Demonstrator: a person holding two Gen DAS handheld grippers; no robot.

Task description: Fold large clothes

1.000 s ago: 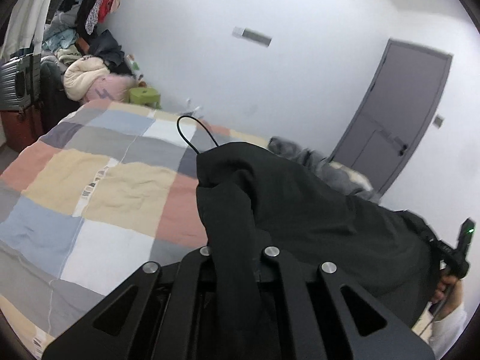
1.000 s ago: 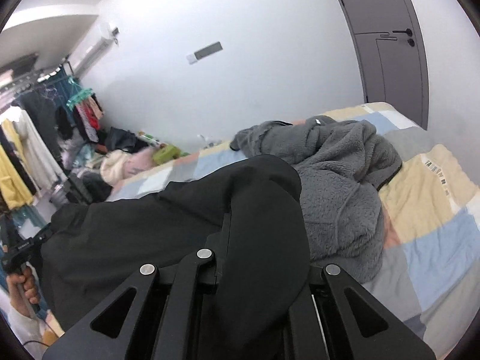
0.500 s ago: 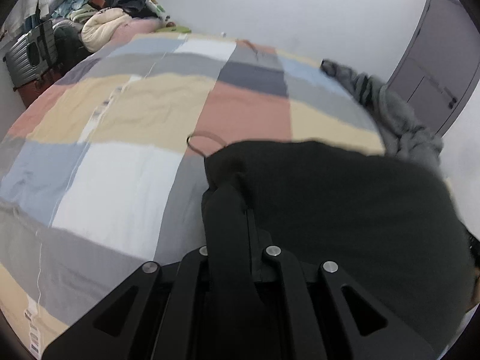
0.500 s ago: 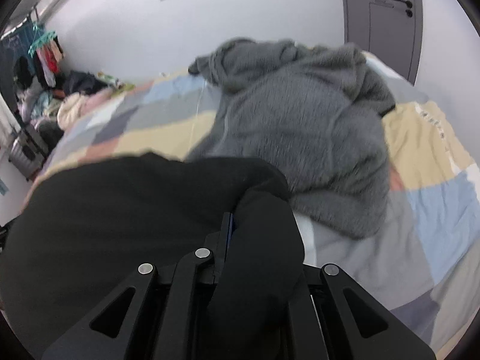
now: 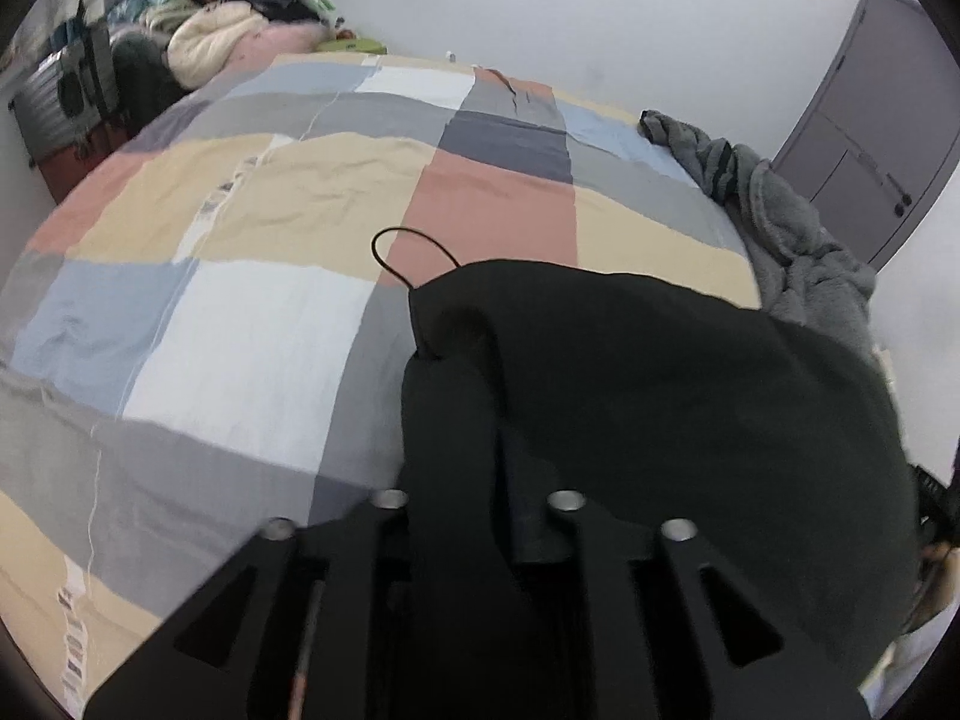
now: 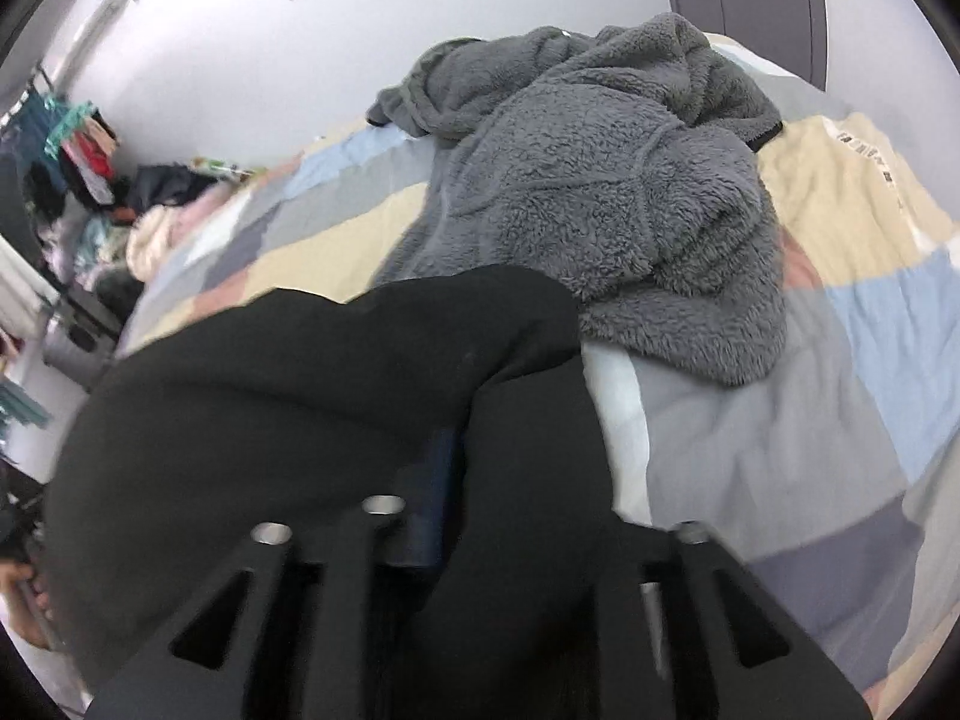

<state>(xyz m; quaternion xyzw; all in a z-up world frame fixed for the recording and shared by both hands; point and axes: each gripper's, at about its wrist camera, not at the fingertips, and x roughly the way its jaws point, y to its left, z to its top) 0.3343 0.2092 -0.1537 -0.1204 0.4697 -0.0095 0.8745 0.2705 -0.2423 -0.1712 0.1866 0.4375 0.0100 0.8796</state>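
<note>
A large black garment (image 5: 690, 396) is stretched between my two grippers over the patchwork bed (image 5: 252, 324). My left gripper (image 5: 462, 438) is shut on one corner of it; cloth drapes over the fingers, and a thin black drawcord loop (image 5: 402, 252) sticks out ahead. In the right wrist view my right gripper (image 6: 480, 438) is shut on the other corner of the black garment (image 6: 288, 408), the cloth covering the fingers. The garment's lower part is hidden below both views.
A grey fleece jacket (image 6: 606, 180) lies bunched on the bed right of the black garment, also in the left wrist view (image 5: 798, 234). A pile of clothes (image 5: 222, 42) and a suitcase (image 5: 66, 96) stand beyond the bed. A grey door (image 5: 870, 120) is behind.
Both grippers tilted down toward the bed with the black garment, then moved slightly. The bed surface now fills both views and the garment hangs lower over it.
</note>
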